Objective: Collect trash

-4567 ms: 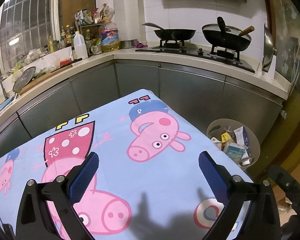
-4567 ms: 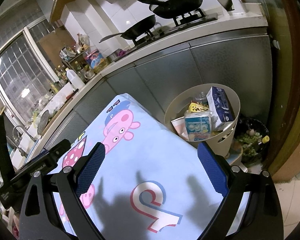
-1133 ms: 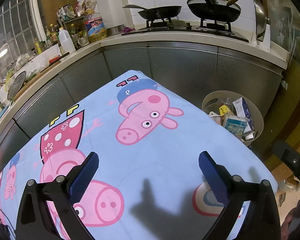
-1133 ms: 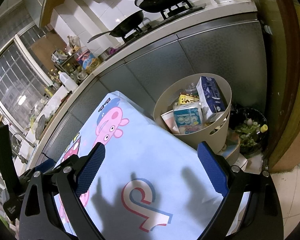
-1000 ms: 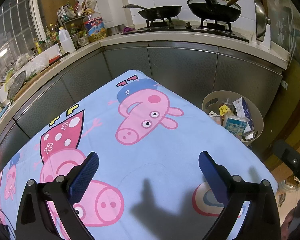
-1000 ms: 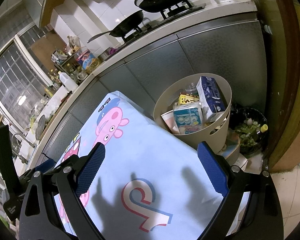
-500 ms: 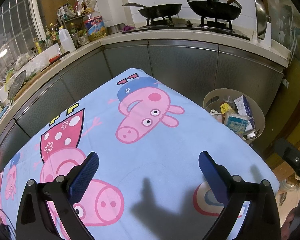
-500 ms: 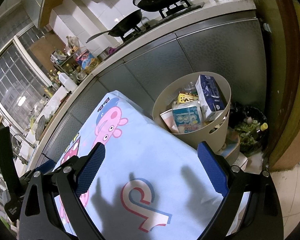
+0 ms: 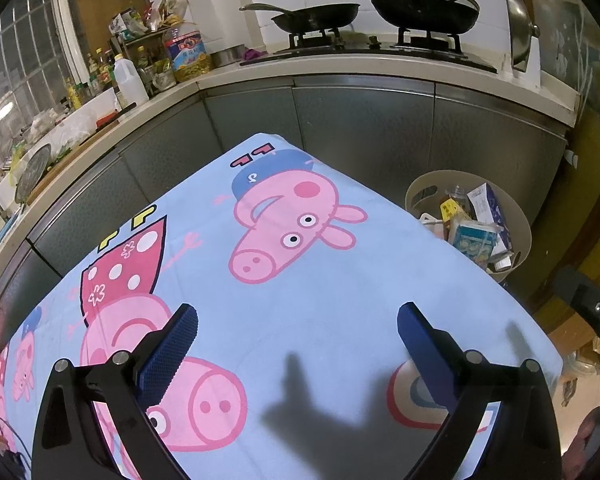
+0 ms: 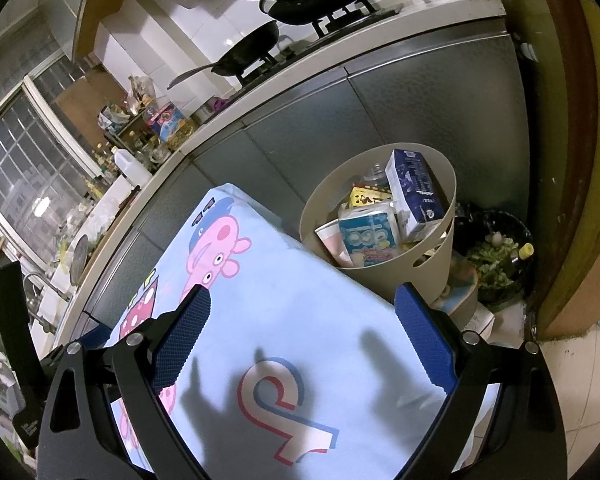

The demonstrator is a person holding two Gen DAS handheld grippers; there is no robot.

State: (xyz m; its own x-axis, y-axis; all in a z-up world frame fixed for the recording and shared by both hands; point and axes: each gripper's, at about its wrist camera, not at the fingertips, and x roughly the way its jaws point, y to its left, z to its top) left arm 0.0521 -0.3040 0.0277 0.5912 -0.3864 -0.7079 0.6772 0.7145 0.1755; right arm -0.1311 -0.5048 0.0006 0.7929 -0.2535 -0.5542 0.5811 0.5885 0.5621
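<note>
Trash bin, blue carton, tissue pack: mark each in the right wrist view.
trash bin [image 10: 384, 280]: right wrist view, beige front wall.
blue carton [image 10: 416, 190]: right wrist view, printed broad face.
tissue pack [image 10: 370, 236]: right wrist view, front of wrapper.

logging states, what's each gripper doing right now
Left gripper: open, holding nothing, over the tablecloth.
Right gripper: open, holding nothing.

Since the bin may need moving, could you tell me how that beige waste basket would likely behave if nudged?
The waste basket looks like thin plastic, so probably light. The carton sticking above its rim may topple out. It should slide rather than roll.
</note>
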